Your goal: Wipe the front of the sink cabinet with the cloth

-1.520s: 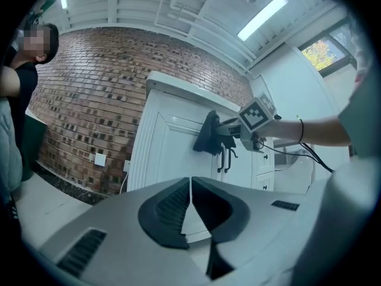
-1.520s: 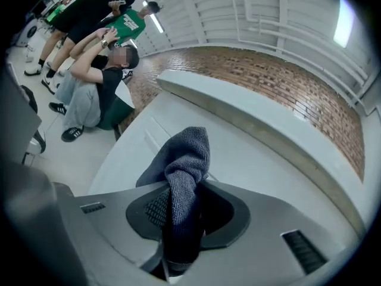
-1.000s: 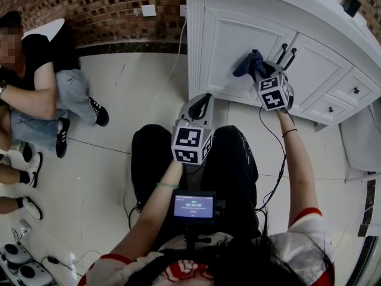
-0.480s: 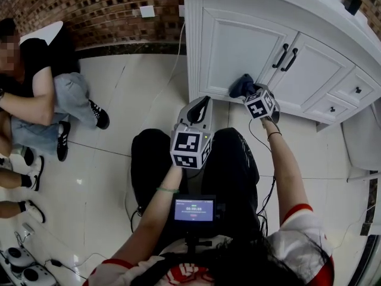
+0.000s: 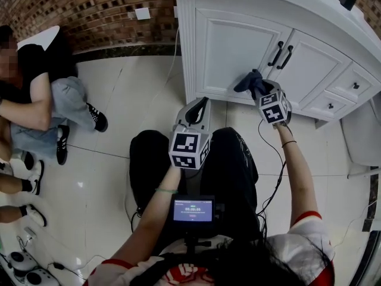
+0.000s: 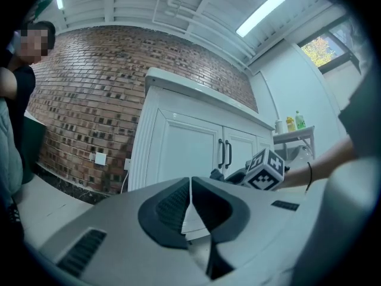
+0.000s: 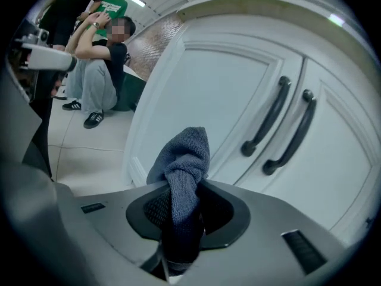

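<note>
Cloth (image 7: 181, 171), pinched between jaws of right gripper (image 7: 181, 204), low against left door of sink cabinet (image 5: 238, 43). Left gripper (image 6: 189, 190) nearer, pressed together, empty.

Even bright light from ceiling tube lamp (image 6: 260, 14); glossy floor tiles (image 5: 113, 106) faintly reflective; strong fisheye bending, dark vignette at gripper-view edges; near foreground soft.

The lower end of the cloth (image 7: 188, 152) hides between the right tongs (image 7: 180, 190); the sink cabinet (image 5: 233, 47) runs off frame.
</note>
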Tool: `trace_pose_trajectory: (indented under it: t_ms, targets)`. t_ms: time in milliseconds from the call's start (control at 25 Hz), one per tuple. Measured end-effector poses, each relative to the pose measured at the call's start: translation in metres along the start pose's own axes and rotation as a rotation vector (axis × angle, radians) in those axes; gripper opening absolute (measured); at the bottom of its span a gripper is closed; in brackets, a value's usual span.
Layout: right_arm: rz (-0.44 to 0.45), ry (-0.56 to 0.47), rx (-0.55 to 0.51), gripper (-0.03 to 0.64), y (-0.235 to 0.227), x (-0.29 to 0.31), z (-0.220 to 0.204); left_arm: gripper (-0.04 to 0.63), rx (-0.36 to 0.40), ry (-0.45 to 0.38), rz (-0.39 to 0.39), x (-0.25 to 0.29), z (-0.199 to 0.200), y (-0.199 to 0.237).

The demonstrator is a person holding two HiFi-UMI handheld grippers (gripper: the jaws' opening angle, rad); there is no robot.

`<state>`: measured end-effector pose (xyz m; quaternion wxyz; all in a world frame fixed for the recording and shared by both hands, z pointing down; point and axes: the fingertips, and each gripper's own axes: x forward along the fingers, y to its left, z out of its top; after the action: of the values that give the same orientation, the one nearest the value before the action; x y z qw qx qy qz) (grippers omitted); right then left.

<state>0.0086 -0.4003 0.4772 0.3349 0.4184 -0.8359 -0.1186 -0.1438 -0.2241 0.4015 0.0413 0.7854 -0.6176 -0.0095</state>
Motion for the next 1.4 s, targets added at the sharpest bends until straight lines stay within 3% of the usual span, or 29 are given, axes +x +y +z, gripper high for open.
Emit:
trace_pose_trajectory:
  t_ms: [400,640,800,1040,1400]
  targets:
    - [-0.162,-0.25,0.043,0.108,-0.102,-0.102,0.082,0.043,0.026,0.015,-0.022,0.005,-0.002,-0.019]
    - [-0.238,-0.361,0.055,0.108,-0.135,-0.143,0.133,0.043,0.031,0.005,-0.034,0.004,0.004,-0.027]
    - [-0.256,-0.373,0.069,0.108,-0.143,-0.143,0.142,0.043,0.038,-0.009,-0.043,0.005,0.011,-0.035]
    - [-0.169,-0.3,0.09,0.108,-0.101,-0.111,0.098,0.043,0.037,-0.038,-0.06,0.009,0.025,-0.046]
    - [-0.067,-0.073,0.084,0.108,-0.04,-0.039,-0.003,0.043,0.078,-0.048,-0.096,0.019,0.035,-0.068]
